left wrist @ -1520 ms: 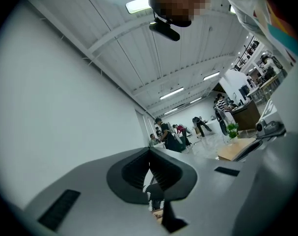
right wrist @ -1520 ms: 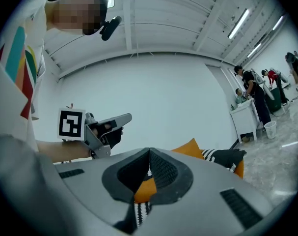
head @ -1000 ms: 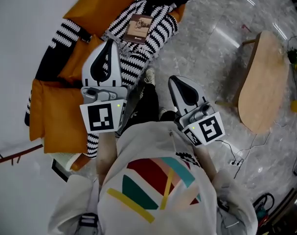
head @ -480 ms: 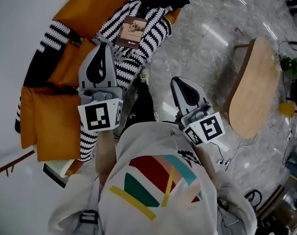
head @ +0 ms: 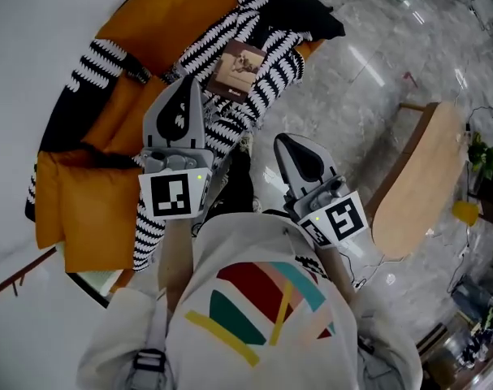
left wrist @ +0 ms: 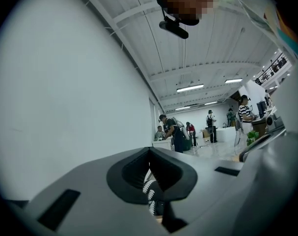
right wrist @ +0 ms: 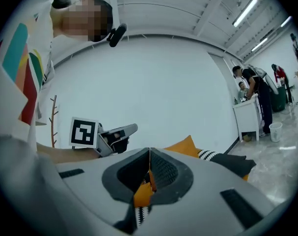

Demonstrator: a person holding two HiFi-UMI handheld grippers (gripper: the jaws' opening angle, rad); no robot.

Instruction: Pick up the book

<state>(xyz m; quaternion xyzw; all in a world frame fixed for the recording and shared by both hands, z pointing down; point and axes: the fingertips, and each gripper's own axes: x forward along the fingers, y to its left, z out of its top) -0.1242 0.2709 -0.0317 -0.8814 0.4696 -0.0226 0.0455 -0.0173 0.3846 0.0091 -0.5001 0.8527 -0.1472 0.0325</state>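
Note:
A small brown book [head: 240,69] lies flat on a black-and-white striped blanket [head: 272,59] draped over an orange sofa [head: 177,23]. My left gripper [head: 185,82] points at the blanket just short of the book, to its lower left, jaws shut and empty. In the left gripper view, the left gripper [left wrist: 149,151] shows closed tips with a bit of striped cloth beyond. My right gripper [head: 281,140] hangs over the floor beside the sofa, below and right of the book, shut and empty. In the right gripper view, the right gripper [right wrist: 149,154] faces an orange cushion [right wrist: 187,146] and the left gripper's marker cube [right wrist: 84,132].
A light wooden stool [head: 412,187] stands on the marble floor at the right, with a plant [head: 482,149] and a yellow cup [head: 465,211] past it. The person's legs and shoe [head: 248,140] stand between the grippers. A white wall [head: 43,23] backs the sofa.
Both grippers have travelled with the person along the sofa, still shut. The wooden stool has slid toward the right edge of the head view. The book lies where it was on the blanket.

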